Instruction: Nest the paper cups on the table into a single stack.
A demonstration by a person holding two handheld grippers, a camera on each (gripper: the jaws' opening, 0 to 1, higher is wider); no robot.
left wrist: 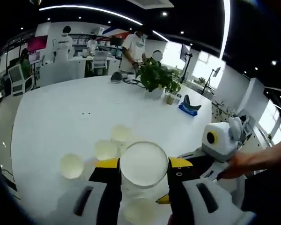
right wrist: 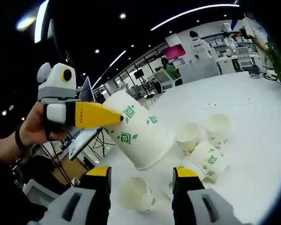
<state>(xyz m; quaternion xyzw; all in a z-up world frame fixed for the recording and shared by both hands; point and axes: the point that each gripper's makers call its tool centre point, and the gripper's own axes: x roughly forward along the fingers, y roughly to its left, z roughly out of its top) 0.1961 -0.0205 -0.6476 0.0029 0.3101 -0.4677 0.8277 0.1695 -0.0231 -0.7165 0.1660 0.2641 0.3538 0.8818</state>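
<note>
A white paper cup with green marks (left wrist: 144, 161) is held off the table, with my left gripper (left wrist: 144, 166) shut on its sides and its mouth facing the left gripper view. In the right gripper view the same cup (right wrist: 140, 133) hangs tilted, one yellow finger (right wrist: 94, 115) of the left gripper against it. My right gripper (right wrist: 142, 172) stands open just below the cup's base. Several more cups stand or lie on the white table (left wrist: 61, 117): one (left wrist: 71, 165) at the left, two (left wrist: 106, 150) (left wrist: 121, 133) further off, one (left wrist: 140, 211) under the jaws.
A potted plant (left wrist: 155, 76) and a blue object (left wrist: 189, 107) stand at the table's far side. People and office chairs are beyond it. A hand (left wrist: 246, 161) holds the right gripper (left wrist: 196, 164) close beside my left one. Loose cups (right wrist: 208, 159) cluster near the table's front.
</note>
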